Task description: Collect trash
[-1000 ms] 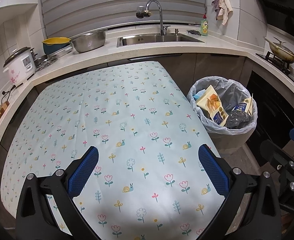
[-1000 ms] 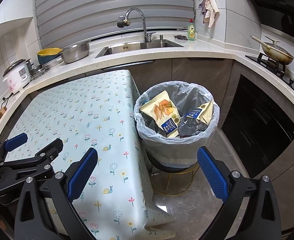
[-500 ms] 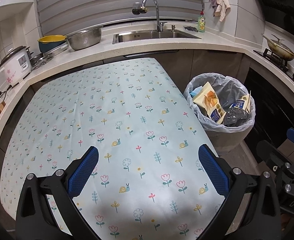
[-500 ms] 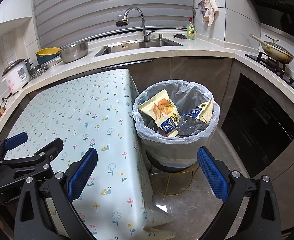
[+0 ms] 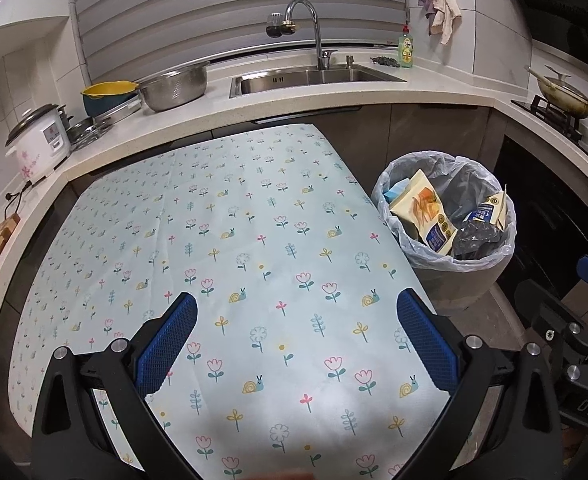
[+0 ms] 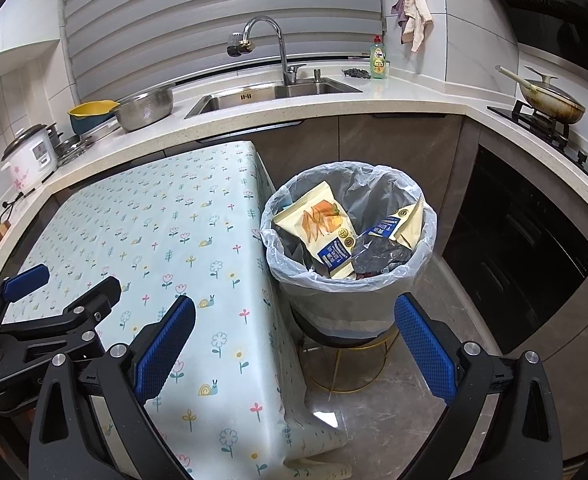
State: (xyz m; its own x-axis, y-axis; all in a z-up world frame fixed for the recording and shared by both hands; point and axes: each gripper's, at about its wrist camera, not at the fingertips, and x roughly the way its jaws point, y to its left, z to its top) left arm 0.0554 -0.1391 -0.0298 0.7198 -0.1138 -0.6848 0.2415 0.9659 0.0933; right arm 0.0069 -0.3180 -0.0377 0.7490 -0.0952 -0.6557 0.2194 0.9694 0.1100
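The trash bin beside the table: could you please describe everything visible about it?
The trash bin is a round grey container lined with a translucent plastic bag folded over its rim. It stands upright on a gold wire stand on the floor, close beside the table's right edge. Inside lie a cream snack packet, a second cream packet and a dark crumpled wrapper.

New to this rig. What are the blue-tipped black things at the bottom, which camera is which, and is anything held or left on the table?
They are handheld two-finger grippers, one per hand, each with a fisheye camera looking along its fingers. The left gripper looks over the flowered tablecloth, which shows no trash. The right gripper looks at the lined trash bin beside the table, holding snack bags and a dark wrapper. Both grippers are open and hold nothing. The sink sits on the counter behind.
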